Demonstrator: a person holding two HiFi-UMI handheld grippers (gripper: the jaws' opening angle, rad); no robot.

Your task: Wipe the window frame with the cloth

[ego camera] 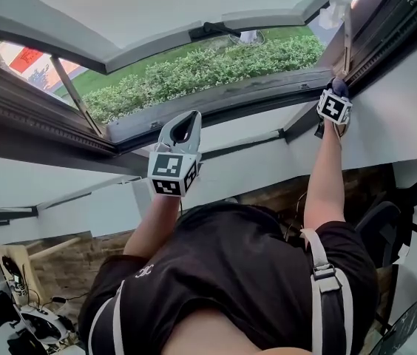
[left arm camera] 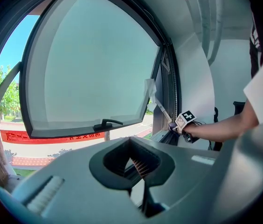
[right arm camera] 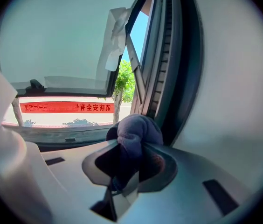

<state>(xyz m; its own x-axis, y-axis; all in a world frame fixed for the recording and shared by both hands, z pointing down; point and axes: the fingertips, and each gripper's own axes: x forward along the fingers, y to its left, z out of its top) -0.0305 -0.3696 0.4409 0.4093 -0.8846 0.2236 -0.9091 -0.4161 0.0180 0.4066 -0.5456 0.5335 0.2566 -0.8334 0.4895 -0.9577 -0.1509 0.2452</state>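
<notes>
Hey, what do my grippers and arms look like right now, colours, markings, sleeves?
The left gripper and right gripper each carry a cube of black-and-white square markers. The left one's shell is pale grey plastic with a dark teardrop opening. No cables show. You wear a black short-sleeved shirt with pale grey shoulder straps.

Head view looks over the person's torso (ego camera: 231,272) at the window frame (ego camera: 223,98), mid-range. Left gripper view faces the sash (left arm camera: 94,64) from farther back, catching the right gripper (left arm camera: 173,125). Right gripper view, past its clamped cloth (right arm camera: 136,129), hugs the frame's side, sharing the sash handle (right arm camera: 36,85).
</notes>
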